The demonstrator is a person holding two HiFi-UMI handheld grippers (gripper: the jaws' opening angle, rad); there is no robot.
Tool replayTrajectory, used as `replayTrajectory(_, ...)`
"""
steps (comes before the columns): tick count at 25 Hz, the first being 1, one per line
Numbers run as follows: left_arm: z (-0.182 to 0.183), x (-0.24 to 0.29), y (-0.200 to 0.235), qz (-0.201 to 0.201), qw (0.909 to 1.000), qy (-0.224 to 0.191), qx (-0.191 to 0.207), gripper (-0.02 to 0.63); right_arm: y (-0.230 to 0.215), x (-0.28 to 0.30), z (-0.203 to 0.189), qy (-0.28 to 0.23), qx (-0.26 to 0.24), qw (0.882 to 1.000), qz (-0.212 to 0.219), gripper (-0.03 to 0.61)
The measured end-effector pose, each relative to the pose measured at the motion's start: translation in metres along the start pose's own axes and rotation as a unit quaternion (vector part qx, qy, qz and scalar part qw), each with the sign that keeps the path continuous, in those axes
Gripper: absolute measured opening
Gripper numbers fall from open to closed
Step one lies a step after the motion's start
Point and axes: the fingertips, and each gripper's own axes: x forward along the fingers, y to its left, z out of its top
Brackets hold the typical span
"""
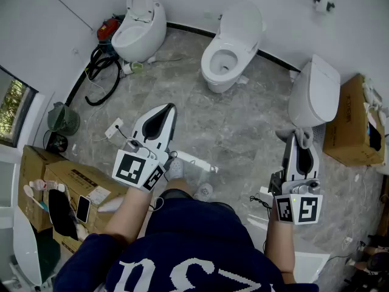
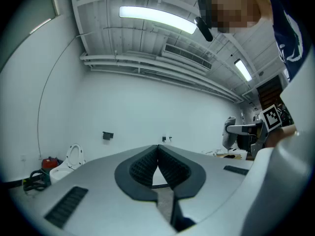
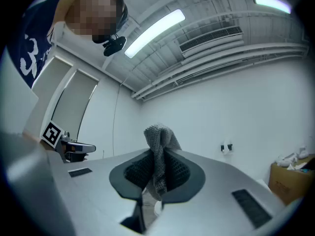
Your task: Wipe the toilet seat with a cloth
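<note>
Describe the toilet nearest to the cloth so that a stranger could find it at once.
Three white toilets stand along the wall. Take the rightmost toilet, beside a cardboard box and just ahead of the right gripper, which holds the grey cloth. Its lid is closed, whereas the left toilet and the middle toilet stand open.

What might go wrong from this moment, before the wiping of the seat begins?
1. The right gripper pinches the grey cloth only as a bunched strip, so hard rubbing may pull it out of the jaws.
2. The nearest toilet seems to have its lid down over the seat, and the left gripper is shut and holds nothing, so lifting the lid may be awkward.
</note>
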Motion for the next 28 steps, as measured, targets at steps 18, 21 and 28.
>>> replayTrajectory(18,-0.016,0.095,0.063,-0.008,0.9999,0.011,-0.003,0.020,-0.037,0.096,-0.023,-0.010,0.051,0.999,-0.012,0.060)
replayTrajectory(21,-0.019,0.138,0.093,-0.018,0.9998,0.009,-0.004,0.020,-0.045,0.143,-0.031,-0.008,0.050,0.999,-0.020,0.060)
replayTrajectory(28,-0.009,0.238,0.186,-0.033,0.9994,-0.003,0.002,0.020,-0.048,0.271,-0.036,-0.019,0.041,0.999,-0.027,0.060)
